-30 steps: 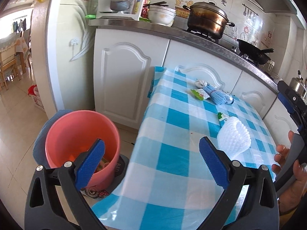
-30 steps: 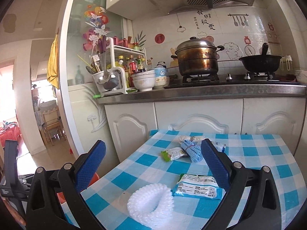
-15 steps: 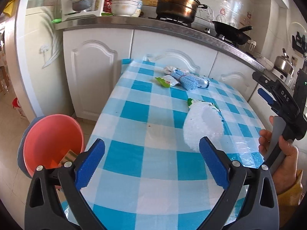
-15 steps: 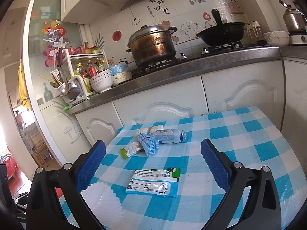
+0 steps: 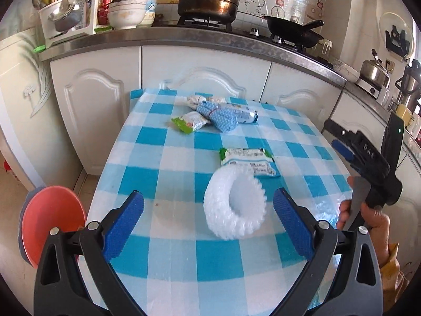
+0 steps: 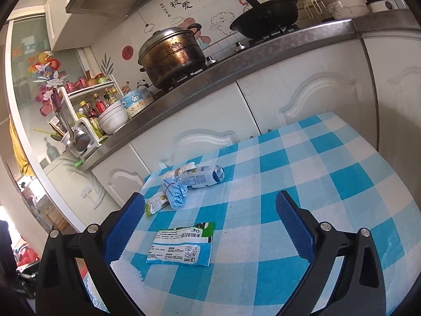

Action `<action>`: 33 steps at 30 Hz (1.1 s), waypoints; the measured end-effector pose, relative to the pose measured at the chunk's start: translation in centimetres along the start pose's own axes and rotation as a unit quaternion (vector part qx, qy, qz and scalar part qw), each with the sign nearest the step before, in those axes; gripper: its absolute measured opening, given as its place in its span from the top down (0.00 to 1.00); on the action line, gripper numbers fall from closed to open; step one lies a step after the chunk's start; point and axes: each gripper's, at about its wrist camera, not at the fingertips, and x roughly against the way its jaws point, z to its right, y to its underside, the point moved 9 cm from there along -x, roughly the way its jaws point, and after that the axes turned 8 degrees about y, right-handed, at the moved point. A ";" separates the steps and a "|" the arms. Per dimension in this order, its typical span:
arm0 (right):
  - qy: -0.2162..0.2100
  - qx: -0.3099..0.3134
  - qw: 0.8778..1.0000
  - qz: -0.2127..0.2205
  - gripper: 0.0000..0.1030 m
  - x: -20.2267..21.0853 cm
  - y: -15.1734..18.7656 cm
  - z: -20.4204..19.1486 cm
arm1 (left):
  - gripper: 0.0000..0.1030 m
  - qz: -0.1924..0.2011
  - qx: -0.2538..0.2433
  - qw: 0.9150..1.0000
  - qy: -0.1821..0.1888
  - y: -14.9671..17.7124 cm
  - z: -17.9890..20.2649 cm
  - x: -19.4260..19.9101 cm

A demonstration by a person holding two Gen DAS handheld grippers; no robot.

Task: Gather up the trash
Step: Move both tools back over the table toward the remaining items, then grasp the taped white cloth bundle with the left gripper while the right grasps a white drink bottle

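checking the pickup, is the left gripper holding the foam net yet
No, the left gripper is open and the foam net lies on the table.

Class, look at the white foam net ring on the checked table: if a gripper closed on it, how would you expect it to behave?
The white foam net ring looks like thin, airy mesh, so it is probably very light and would squash rather than resist. Its knobbly surface should give the fingers some hold. Lying flat on the tablecloth, it seems unlikely to roll.

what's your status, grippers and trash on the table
Left gripper open, lined up on white foam net. Right gripper open, over flat wrapper. Pink bin off table's left edge. Nothing blocking.
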 end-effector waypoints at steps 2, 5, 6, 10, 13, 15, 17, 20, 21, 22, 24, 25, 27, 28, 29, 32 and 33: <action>-0.002 -0.005 1.000 -0.009 0.05 -0.3 0.1 0.4 | 0.04 -0.011 0.008 1.000 0.006 -2.0 0.1 -1.3; -0.006 -0.010 1.000 -0.021 0.05 -0.6 0.3 0.8 | 0.04 -0.026 0.021 0.999 0.013 -5.9 0.1 -4.4; -0.009 -0.012 1.000 -0.025 0.05 -0.7 0.4 0.9 | 0.04 -0.033 0.022 0.999 -0.001 -7.0 -0.1 -5.5; -0.016 -0.021 0.999 -0.045 0.05 -1.2 0.8 1.1 | 0.04 -0.037 0.031 0.999 -0.018 -12.4 -1.0 -11.1; -0.013 -0.030 0.998 -0.059 0.05 -1.6 0.9 1.7 | 0.04 -0.045 0.049 0.997 -0.032 -15.4 -2.2 -16.1; -0.014 -0.036 0.997 -0.062 0.04 -1.7 0.9 2.1 | 0.04 -0.051 0.061 0.996 -0.044 -16.6 -3.2 -18.9; -0.010 -0.042 0.997 -0.066 0.05 -1.8 0.9 2.5 | 0.04 -0.057 0.084 0.993 -0.054 -17.5 -4.4 -21.8; -0.011 -0.049 0.996 -0.074 0.05 -2.1 0.9 2.9 | 0.04 -0.074 0.108 0.989 -0.072 -17.7 -6.1 -25.3; -0.010 -0.049 0.996 -0.075 0.05 -2.2 0.9 3.0 | 0.04 -0.079 0.115 0.987 -0.076 -17.6 -6.5 -26.4; -0.010 -0.049 0.996 -0.076 0.05 -2.2 1.0 3.0 | 0.04 -0.086 0.118 0.986 -0.080 -17.5 -6.8 -27.2; -0.012 -0.048 0.996 -0.078 0.05 -2.3 1.0 3.1 | 0.05 -0.095 0.115 0.984 -0.100 -17.1 -7.4 -28.3; -0.014 -0.049 0.995 -0.080 0.05 -2.4 1.0 3.0 | 0.05 -0.098 0.113 0.983 -0.104 -16.9 -7.5 -28.7; -0.022 -0.050 0.995 -0.081 0.04 -2.4 1.1 2.9 | 0.05 -0.107 0.111 0.982 -0.109 -16.6 -7.8 -29.2; -0.023 -0.050 0.995 -0.082 0.05 -2.4 1.1 2.9 | 0.06 -0.113 0.111 0.981 -0.110 -16.3 -7.9 -29.5; -0.023 -0.049 0.995 -0.084 0.05 -2.5 1.2 2.9 | 0.07 -0.120 0.109 0.981 -0.109 -16.1 -7.9 -29.7; -0.024 -0.049 0.995 -0.088 0.05 -2.7 1.3 2.8 | 0.11 -0.135 0.098 0.981 -0.097 -15.5 -7.4 -30.0; -0.024 -0.048 0.995 -0.088 0.05 -2.6 1.3 2.8 | 0.13 -0.140 0.095 0.981 -0.090 -15.3 -7.2 -29.8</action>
